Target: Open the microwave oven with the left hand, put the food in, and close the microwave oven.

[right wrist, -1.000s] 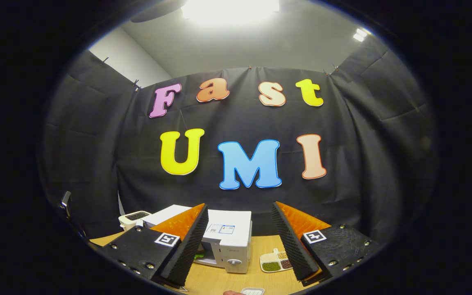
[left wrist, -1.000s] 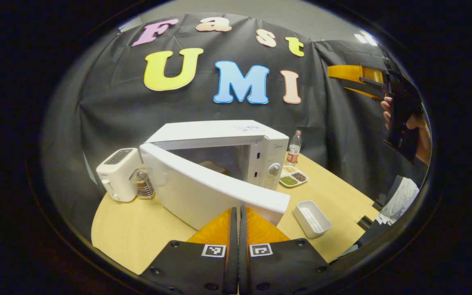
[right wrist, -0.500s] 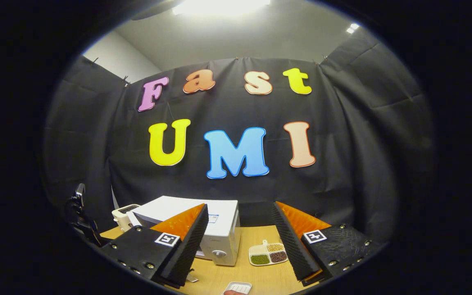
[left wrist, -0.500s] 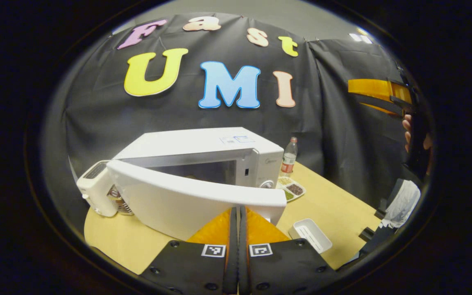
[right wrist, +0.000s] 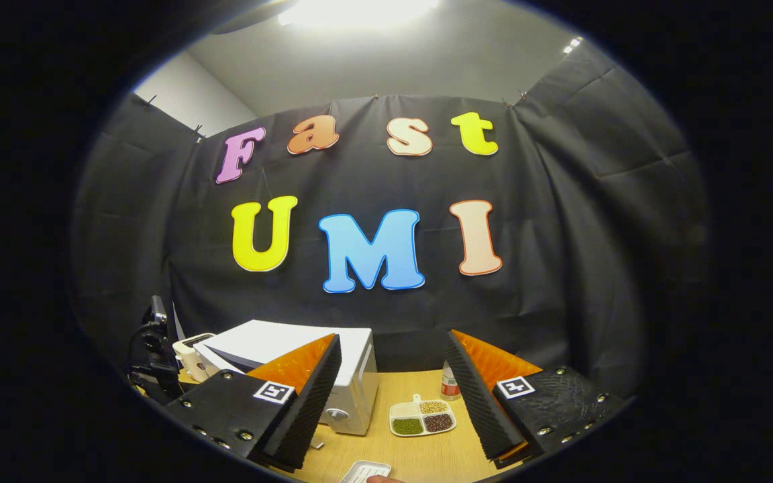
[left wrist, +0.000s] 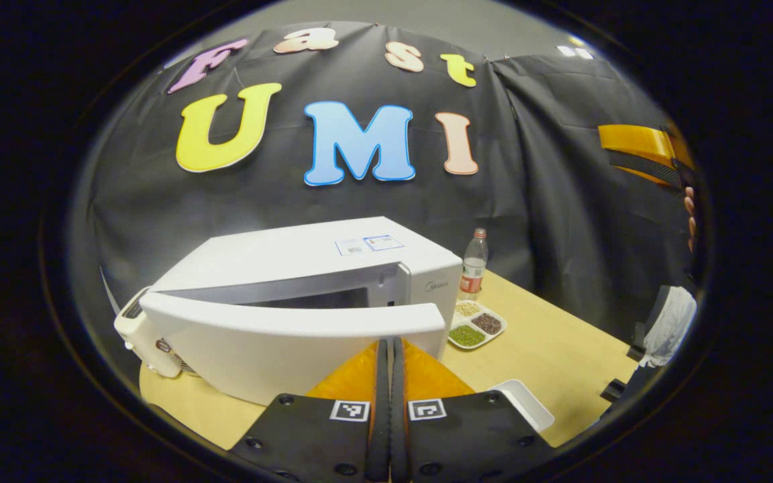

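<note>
The white microwave (left wrist: 306, 258) stands on the wooden table (left wrist: 561, 349). Its door (left wrist: 272, 335) hangs a little ajar, leaving a narrow gap through which the inside is dark and no food can be made out. My left gripper (left wrist: 390, 343) is shut, and its fingertips rest against the door's outer face near the free edge. My right gripper (right wrist: 393, 337) is open with nothing between its fingers, held high and back from the microwave (right wrist: 292, 345). In the left gripper view the right gripper (left wrist: 641, 151) sits at the far right, in a hand.
A white toaster (left wrist: 135, 329) stands left of the microwave. A bottle (left wrist: 472, 265), a divided dish of beans (left wrist: 477, 325) and a white empty tray (left wrist: 527, 406) lie to its right. In the right gripper view the dish (right wrist: 420, 419) and tray (right wrist: 366, 471) lie below.
The microwave door has swung from half open to almost closed, with my shut left gripper following it in. The right gripper has stayed open and drifted a little.
</note>
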